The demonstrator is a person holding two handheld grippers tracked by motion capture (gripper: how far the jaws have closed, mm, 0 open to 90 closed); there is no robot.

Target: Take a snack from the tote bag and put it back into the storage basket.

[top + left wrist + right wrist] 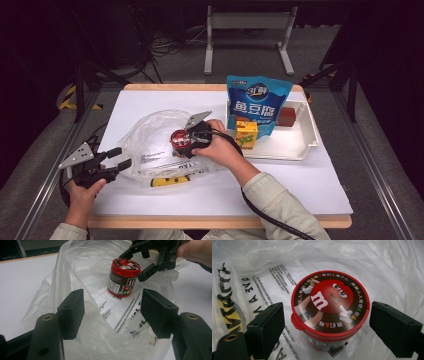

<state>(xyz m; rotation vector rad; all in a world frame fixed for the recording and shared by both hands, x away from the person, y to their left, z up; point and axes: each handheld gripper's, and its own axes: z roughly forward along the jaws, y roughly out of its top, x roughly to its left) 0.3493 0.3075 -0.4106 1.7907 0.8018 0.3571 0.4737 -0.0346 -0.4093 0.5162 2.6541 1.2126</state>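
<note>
At the table's left edge, the left gripper (pixel 120 157), held in the person's left hand (pixel 84 190), rests at the mouth of a crumpled clear plastic bag printed with black lettering (pixel 150 145); its jaws stand apart with a fold of the film between them, and the pictures do not settle whether they pinch it. Inside the bag, a small round candy jar with a red lid and brown label (pixel 179 140) stands upright on the printed film. The right gripper (pixel 191 141) hovers over the jar, jaws released and spread to either side of the lid, clear of it. Farther right, a white plastic tray (pixel 305 142) holds a tall blue snack pouch (pixel 257 102), a yellow carton (pixel 246 134) and a brown block (pixel 287 116).
</note>
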